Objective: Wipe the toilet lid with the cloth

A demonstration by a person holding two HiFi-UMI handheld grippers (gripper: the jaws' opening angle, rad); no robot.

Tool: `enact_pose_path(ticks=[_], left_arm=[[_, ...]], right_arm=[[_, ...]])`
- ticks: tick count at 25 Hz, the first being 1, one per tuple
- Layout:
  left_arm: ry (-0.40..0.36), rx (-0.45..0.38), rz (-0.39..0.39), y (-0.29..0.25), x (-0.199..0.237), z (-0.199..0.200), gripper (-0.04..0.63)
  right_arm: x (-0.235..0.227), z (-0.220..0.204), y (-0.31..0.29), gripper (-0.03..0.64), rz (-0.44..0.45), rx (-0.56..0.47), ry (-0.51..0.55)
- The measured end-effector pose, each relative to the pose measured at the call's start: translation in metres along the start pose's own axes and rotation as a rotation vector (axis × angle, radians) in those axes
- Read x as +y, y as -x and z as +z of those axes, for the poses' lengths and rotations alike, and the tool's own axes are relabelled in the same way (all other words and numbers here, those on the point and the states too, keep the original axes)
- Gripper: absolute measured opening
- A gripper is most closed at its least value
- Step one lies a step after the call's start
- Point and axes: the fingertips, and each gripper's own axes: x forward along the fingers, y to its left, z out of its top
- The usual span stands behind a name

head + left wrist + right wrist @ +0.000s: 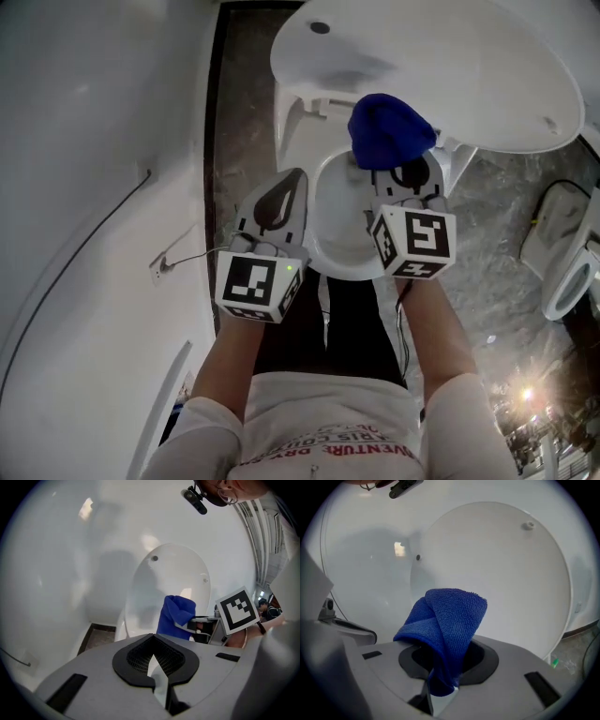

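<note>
White wall (84, 169): glossy and curved, it fills the left of the head view. A thin cable (103, 220) runs down it to a small plate (159, 270).

Toilet lid (450, 75): white, raised, at the upper right of the head view. The right gripper view is mostly toilet lid (511, 573), with a round stud (528, 525) near its rim.

Floor (239, 112): a dark marbled strip between wall and toilet, greyer at the right.

Toilet bowl (339, 220): white, at frame centre between the two grippers. Only the head view shows it.

Left gripper (284, 192): centre-left, below it the marker cube (258, 286). Its jaws are closed together with nothing held. The left gripper view shows only a thin wedge of light between the pads (140, 656). Its tip lies over the bowl's left rim, though contact cannot be told.

Right gripper (405, 176): centre-right, with its jaws clamped on the cloth. The left gripper view alone shows it from the side, at right of centre.

Cloth (389, 131): blue and folded, it stands up out of the right jaws in front of the lid's lower edge. Whether it touches the lid cannot be told. Its terry weave is plain in the right gripper view (450, 620).
</note>
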Motion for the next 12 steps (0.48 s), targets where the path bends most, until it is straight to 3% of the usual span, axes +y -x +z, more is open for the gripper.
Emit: enact_pose_path(ticks=[5, 12], left_arm=[[0.049, 0.013, 0.085, 0.022, 0.045, -0.015, 0.006], [0.096, 0.032, 0.138, 0.035, 0.082, -0.036, 0.006]], right_arm=[[0.064, -0.011, -0.047, 0.087, 0.127, 0.037, 0.042], [0.096, -0.016, -0.086, 0.087, 0.179, 0.036, 0.004]])
